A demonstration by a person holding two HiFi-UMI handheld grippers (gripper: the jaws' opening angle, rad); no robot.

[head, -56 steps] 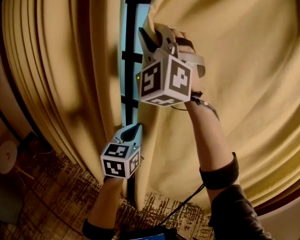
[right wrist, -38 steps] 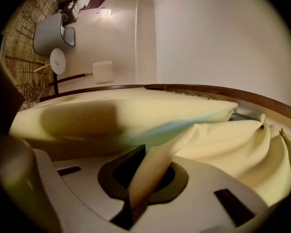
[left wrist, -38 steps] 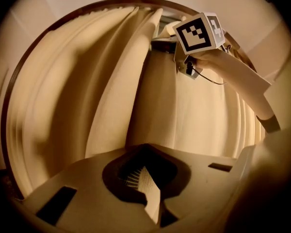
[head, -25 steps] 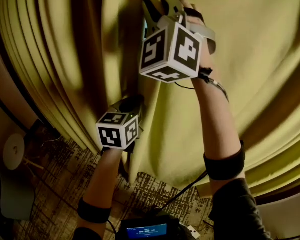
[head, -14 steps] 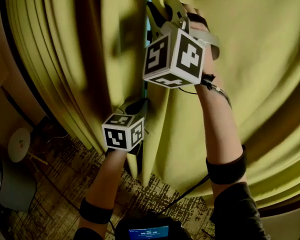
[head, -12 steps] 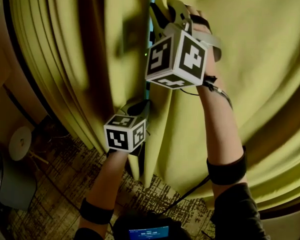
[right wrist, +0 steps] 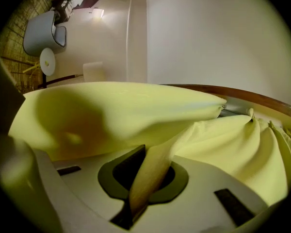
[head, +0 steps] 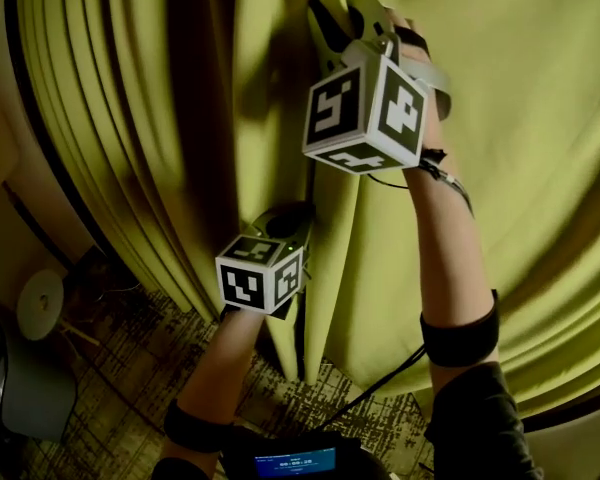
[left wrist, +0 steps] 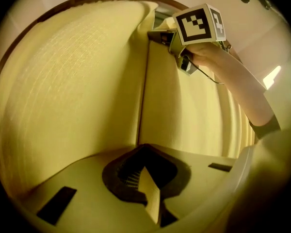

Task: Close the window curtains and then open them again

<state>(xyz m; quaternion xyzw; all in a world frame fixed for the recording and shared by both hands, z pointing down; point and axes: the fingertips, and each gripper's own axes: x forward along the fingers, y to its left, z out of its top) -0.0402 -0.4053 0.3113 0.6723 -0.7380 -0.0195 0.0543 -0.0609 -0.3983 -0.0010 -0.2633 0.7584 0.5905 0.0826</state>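
Two yellow-green curtains fill the head view. Their inner edges meet in a dark seam near the middle, so no window shows between them. The left curtain (head: 130, 128) hangs in deep folds. The left gripper (head: 298, 213) is held low, and its jaws are pressed together on the thin edge of this curtain. Higher up, the right gripper (head: 328, 18) has its jaws almost together, clamped on a fold at the edge of the right curtain (head: 520, 138).

I judge that the closing is nearly finished and the opening comes next. The risk is that each gripper holds only a narrow strip of cloth. A quick sideways pull can draw the edge out of the jaws, and a downward pull can strain the cloth where it hangs. Each curtain has its long axis vertical, from the top down toward the patterned floor (head: 130, 388), and the seam follows the same line.
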